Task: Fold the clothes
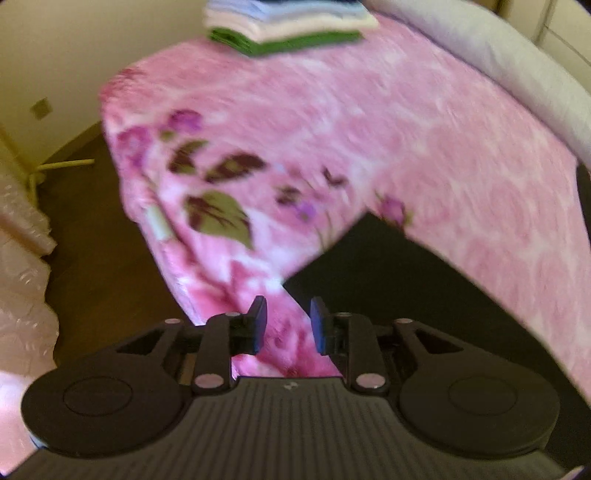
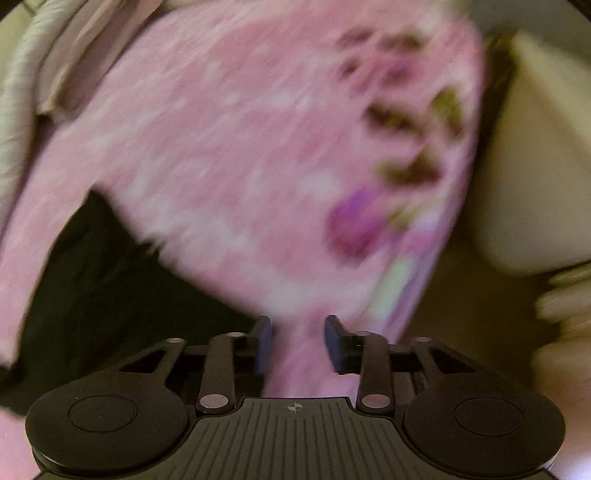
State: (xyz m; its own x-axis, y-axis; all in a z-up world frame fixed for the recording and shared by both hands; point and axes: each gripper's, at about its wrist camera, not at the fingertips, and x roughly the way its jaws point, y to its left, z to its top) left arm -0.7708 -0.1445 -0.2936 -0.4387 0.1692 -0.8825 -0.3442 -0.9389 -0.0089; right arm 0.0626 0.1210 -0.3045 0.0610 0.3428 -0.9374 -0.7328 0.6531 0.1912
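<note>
Clothes show in two places: a pink floral blanket covers the bed, a dark garment lies unfolded on its near edge, and a folded stack sits far. So some are folded, one remains. Left gripper and right gripper are both parted, empty.

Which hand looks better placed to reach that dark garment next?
Probably the left gripper: the dark garment lies just ahead of its open fingers. In the right view it sits off to the side.
</note>
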